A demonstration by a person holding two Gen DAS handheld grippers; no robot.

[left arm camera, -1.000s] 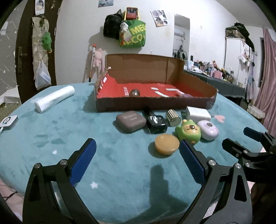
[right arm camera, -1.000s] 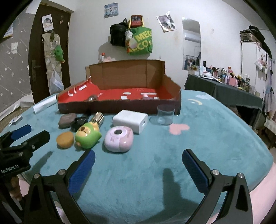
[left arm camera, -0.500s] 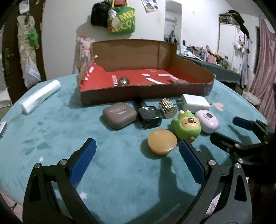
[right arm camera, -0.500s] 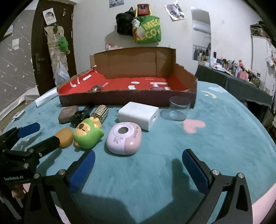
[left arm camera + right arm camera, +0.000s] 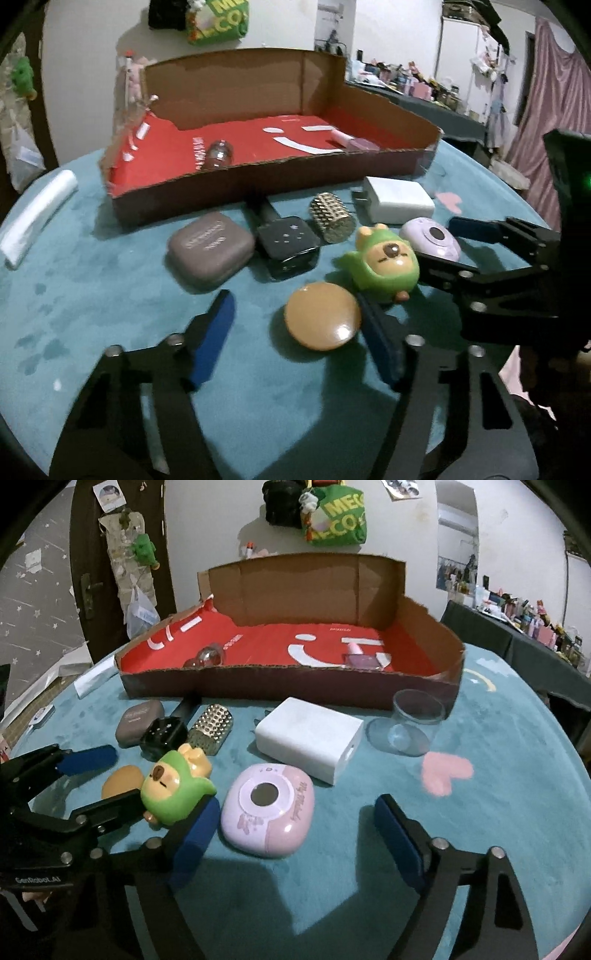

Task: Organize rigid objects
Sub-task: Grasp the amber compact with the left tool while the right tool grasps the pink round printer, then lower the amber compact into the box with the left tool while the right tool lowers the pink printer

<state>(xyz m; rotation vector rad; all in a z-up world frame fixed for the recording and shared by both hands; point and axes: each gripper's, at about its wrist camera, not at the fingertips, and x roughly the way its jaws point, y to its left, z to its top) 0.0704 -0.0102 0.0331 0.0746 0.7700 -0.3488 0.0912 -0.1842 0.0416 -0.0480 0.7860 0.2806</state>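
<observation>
Nearest each lens, both tools have come forward and lower over the teal plush-covered bench (image 5: 498, 738) than they were a second ago, and both sets of jaws, then spread wide, are now closing.

The left hand-held gripper (image 5: 295, 328) brackets the round orange glossy disc (image 5: 322, 314): its right blue pad sits at the disc's edge, its left pad stands apart, so nothing is clamped yet. The right hand-held gripper (image 5: 291, 834) straddles the lilac rounded plastic case with a dark round window (image 5: 267, 808); the left pad is just beside it, the right pad well clear, so it too is open around its target, not gripping.

Between the 2 tools lies the green-hooded bear figurine (image 5: 380, 264), tilted on its side, touching neither set of pads as far as I can tell. Beyond sit the grey-brown rounded pouch-like case (image 5: 210, 249), the black starred block with a handle (image 5: 288, 242), the gold studded cylinder (image 5: 330, 218), the white wall charger (image 5: 308, 738) and the clear plastic cup (image 5: 415, 716).

Farthest, the shallow cardboard tray with a red lining (image 5: 258, 690) holds only a small clear bottle and a pinkish item. The change reads as 2 pickups about to begin at once; most of the sorting remains.
</observation>
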